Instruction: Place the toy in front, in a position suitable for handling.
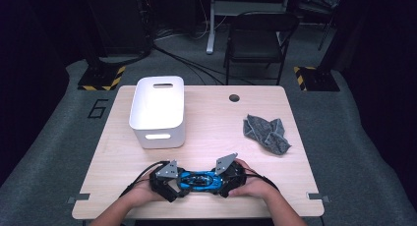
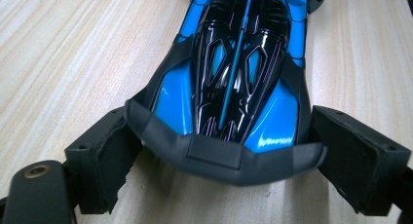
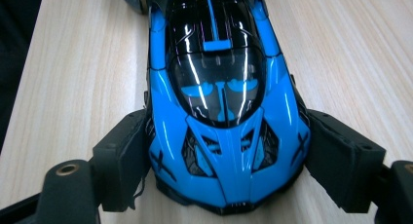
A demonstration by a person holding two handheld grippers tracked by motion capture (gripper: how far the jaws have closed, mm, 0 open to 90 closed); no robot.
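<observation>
So far the toy car (image 1: pixel 199 179) sits on the bench (image 1: pixel 206 118) near its front edge, not yet lifted. Left gripper (image 2: pixel 221 151) stands released around its tail; right gripper (image 3: pixel 226 158) is clenched on its nose. White bin (image 1: pixel 158 112) stands well apart, likely the goal.

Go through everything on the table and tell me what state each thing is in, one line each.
Toy car: flat on the table, between both claws.
Left claw: jaws either side of the car's rear; whether the pads press is unclear.
Right claw: jaws against the car's nose sides, gripping it.
White bin: upright, open-topped, inside not visible.
Grey cloth: crumpled, lying loose.
Table: hole near the far edge uncovered.
</observation>
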